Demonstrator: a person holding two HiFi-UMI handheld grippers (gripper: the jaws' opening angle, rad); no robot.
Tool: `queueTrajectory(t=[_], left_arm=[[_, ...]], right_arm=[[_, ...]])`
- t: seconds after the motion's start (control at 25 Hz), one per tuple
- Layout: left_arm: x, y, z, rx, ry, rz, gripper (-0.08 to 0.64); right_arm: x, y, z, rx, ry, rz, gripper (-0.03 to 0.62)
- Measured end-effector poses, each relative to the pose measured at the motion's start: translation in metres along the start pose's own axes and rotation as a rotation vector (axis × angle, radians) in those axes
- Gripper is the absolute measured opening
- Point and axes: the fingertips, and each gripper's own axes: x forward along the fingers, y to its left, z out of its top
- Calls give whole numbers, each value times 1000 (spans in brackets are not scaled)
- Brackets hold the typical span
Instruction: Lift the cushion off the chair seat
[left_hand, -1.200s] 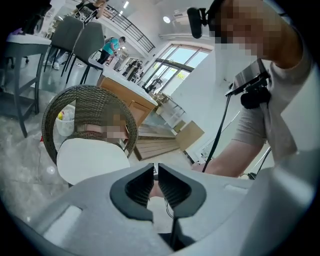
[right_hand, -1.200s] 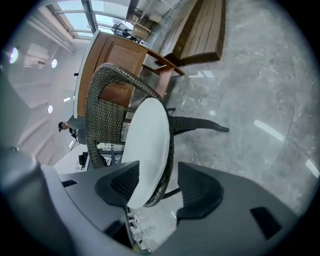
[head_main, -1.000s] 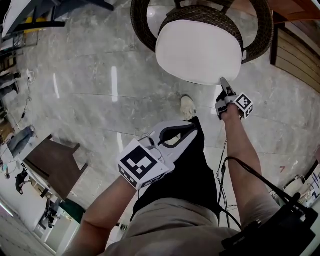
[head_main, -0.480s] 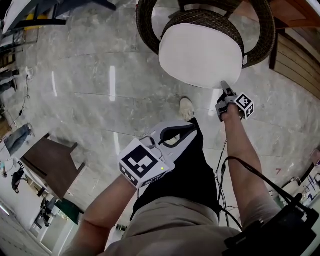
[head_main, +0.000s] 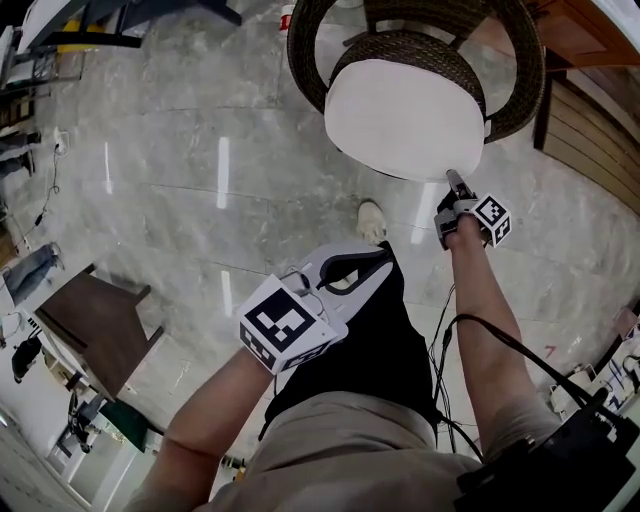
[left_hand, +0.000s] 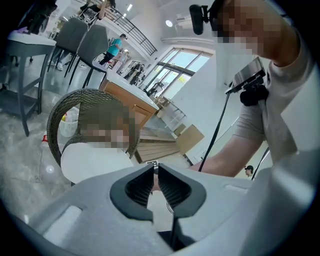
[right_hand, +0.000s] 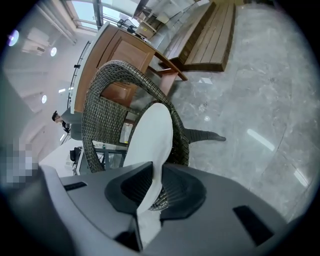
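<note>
A white round cushion (head_main: 405, 115) lies on the seat of a dark wicker chair (head_main: 310, 60). My right gripper (head_main: 455, 182) is at the cushion's near right edge, and its jaws are closing. In the right gripper view the cushion (right_hand: 152, 135) runs edge-on between the jaws of the right gripper (right_hand: 157, 172), pinched thin by the pads, with the wicker chair (right_hand: 107, 95) behind. My left gripper (head_main: 385, 255) hangs in front of my legs, well short of the chair, shut on nothing. In the left gripper view the cushion (left_hand: 95, 162) shows far beyond the left gripper (left_hand: 155, 167).
The floor is grey marble. A dark brown table (head_main: 95, 320) stands at the lower left. A slatted wooden bench (head_main: 600, 120) runs along the right. My shoe (head_main: 372, 218) is just below the chair. Black cables (head_main: 500, 345) hang by my right arm.
The right gripper has stayed at the cushion's near edge and risen slightly with it. The whole view has shifted a little. The left gripper has kept still.
</note>
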Motion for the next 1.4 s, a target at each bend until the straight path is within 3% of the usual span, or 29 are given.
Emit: queueTrajectory(t=[0.8, 1.4], left_arm=[[-62, -70, -8, 31, -95, 13, 9], [-128, -145, -32, 79, -184, 24, 9]], right_arm=[[-80, 95, 4, -95, -88, 191, 32], [-202, 149, -62, -206, -6, 299, 32]])
